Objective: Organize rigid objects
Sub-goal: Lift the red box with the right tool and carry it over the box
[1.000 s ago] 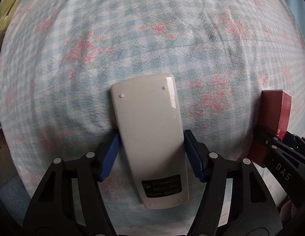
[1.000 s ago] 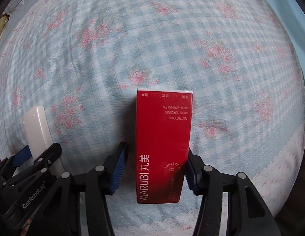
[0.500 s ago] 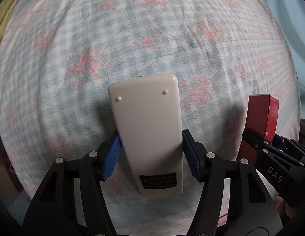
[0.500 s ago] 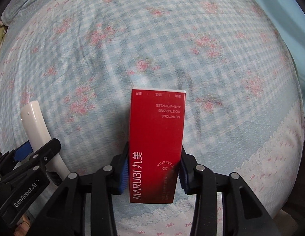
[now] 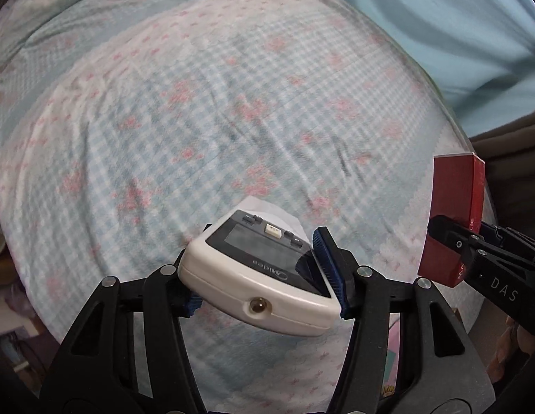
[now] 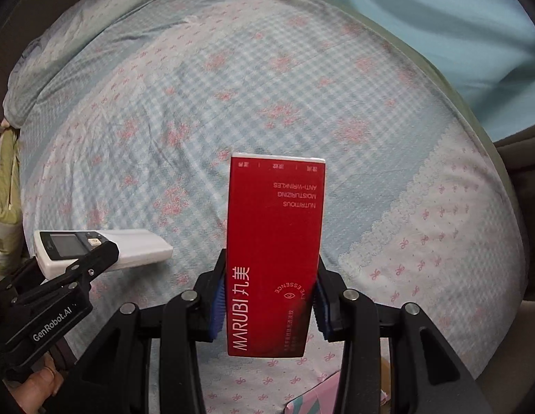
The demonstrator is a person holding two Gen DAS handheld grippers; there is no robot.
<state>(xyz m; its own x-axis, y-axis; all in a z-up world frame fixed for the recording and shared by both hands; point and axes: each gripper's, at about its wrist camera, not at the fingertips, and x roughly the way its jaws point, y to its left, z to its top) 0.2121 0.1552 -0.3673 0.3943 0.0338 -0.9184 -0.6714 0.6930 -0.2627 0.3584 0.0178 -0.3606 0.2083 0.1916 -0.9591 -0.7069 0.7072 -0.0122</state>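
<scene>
Remote control [image 5: 264,269] lies crosswise in the left claw [image 5: 264,276], its long axis slanting away between blue pads that pinch its sides and are closing; its emitter end faces the camera and "Midea" reads under the screen. Just to that claw's right, the right claw [image 6: 267,305] is pressed onto a red carton [image 6: 274,252] pointing straight ahead, lettered "MARUBI", "EYE ESSENCE", "NUTRITIOUS MOISTURIZING ANTI-WRINKLES". Both hang above the checked floral bed [image 6: 336,103]. The claws themselves read "GenRobot.AI" and "DAS".
</scene>
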